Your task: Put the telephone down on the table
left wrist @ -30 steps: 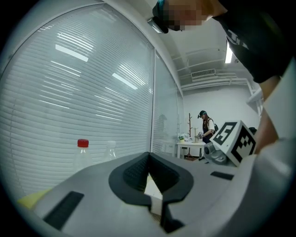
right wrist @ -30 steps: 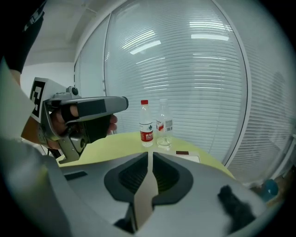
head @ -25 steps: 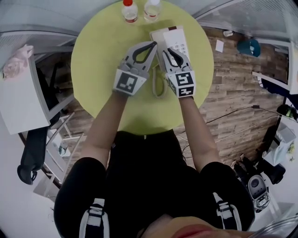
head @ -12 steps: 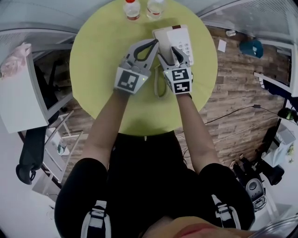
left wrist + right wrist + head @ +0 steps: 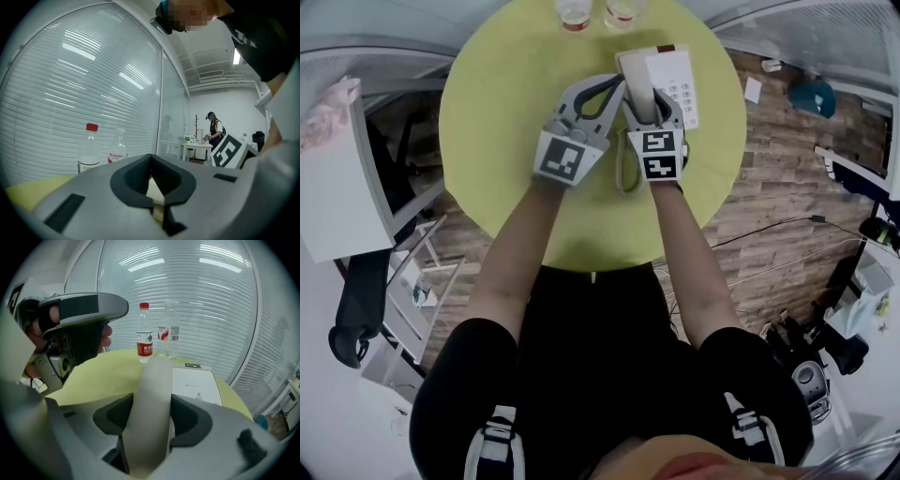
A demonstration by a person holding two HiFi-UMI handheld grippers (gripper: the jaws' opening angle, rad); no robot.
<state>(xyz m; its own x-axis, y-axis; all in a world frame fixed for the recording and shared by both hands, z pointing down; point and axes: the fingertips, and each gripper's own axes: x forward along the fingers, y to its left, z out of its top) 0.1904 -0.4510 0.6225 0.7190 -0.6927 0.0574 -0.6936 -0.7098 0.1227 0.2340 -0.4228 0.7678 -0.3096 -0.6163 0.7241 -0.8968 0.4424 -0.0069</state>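
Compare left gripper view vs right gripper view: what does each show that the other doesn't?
Left gripper view only: the left gripper's jaws nearly together on a pale edge of the telephone, and a person at a small white table in the background. Right gripper view only: the handset between the right gripper's jaws, which have just been opening, and the telephone's flat top face beside it. Both: the red-capped bottle, the second bottle beside it, the green table and the window blinds.

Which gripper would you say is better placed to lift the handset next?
Probably the right gripper: its jaws have just been opening around the handset; the left gripper grips the telephone at its edge.
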